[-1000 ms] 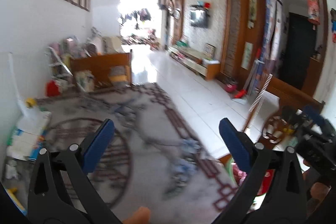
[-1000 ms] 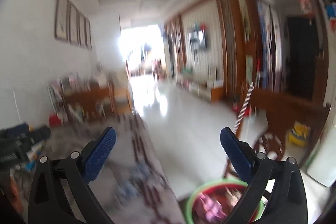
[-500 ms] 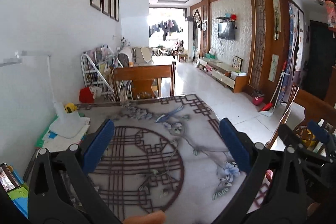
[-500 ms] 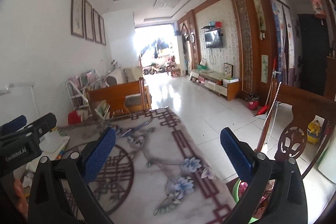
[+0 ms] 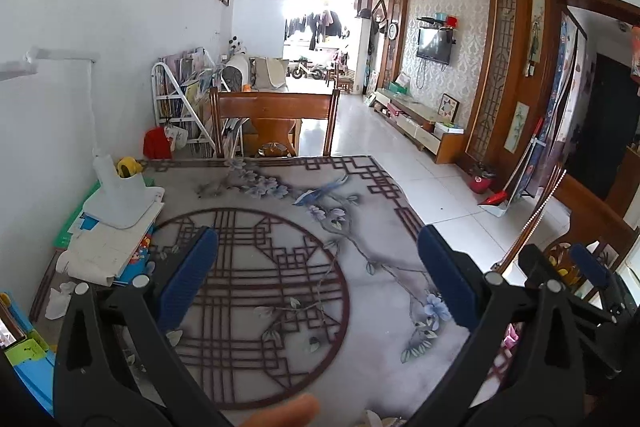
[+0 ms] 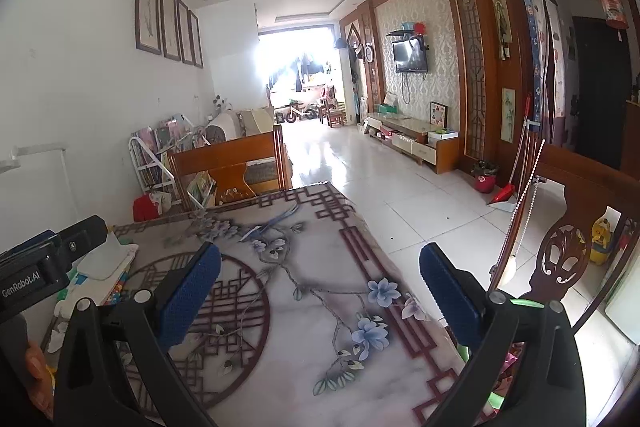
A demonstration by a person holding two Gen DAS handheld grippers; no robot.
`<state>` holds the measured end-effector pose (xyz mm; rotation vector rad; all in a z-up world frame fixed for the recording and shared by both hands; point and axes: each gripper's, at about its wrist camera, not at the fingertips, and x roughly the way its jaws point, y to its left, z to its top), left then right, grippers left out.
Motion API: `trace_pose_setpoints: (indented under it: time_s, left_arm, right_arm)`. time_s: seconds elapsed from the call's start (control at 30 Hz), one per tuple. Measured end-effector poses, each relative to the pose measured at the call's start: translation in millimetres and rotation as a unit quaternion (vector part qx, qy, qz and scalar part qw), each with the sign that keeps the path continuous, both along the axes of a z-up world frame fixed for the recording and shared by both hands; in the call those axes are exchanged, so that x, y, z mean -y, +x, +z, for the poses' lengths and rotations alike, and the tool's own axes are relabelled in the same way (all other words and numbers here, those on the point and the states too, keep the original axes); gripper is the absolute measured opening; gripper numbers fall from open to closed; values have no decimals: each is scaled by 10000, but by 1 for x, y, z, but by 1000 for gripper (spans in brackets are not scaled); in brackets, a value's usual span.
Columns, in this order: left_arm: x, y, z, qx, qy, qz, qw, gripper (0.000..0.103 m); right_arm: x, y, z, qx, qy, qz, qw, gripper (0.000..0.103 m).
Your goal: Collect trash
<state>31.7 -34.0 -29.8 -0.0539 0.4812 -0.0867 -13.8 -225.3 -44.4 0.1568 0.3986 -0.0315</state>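
Small crumpled white scraps (image 5: 60, 301), taken to be the trash, are seen at the left edge of the tabletop (image 5: 360, 359), near its front corner and just below a stack of papers and booklets (image 5: 108, 247); whether more lie hidden under the grippers cannot be told. A green-rimmed basin (image 6: 524, 303) with colourful bits inside is glimpsed off the right edge, beside a carved wooden chair (image 6: 564, 259); it is judged a likely bin.

The left gripper (image 5: 316, 279) and right gripper (image 6: 320, 287) are both held over the tabletop with fingers spread wide and nothing between them.

The scraps look thin, light and soft, so they could be pushed along the smooth, glossy, marble-printed surface rather than pinched, or slip from the ribbed blue pads. Being close to the paper stack and a white lamp base (image 5: 120, 199), a reach could catch a loose sheet instead, or nudge the pile off the edge.
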Motion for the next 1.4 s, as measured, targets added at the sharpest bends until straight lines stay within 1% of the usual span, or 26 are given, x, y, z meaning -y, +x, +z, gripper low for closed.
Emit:
trace_pose_setpoints:
  time_s: [0.27,0.43,1.23,1.33,1.4]
  left_arm:
    - [-1,1,-1,8,22,-57,10000,98]
    - [-4,2,-1,-34,-50,-74,10000,98]
    - [-6,2,-6,-120,-55,-9,9999,98]
    - [-7,3,-10,-167,-69,67,9998,98]
    - [-8,6,-16,-285,-78,58,9995,98]
  right_arm:
    - [-2,0,-2,-46,5,-77,10000,96]
    - [0,-1,-3,-92,31,-110,9999,96]
    - [1,1,-12,-235,48,-30,9997,96]
    - [1,7,-22,-399,31,36,9992,96]
    - [0,19,-40,-670,-25,185,9976,96]
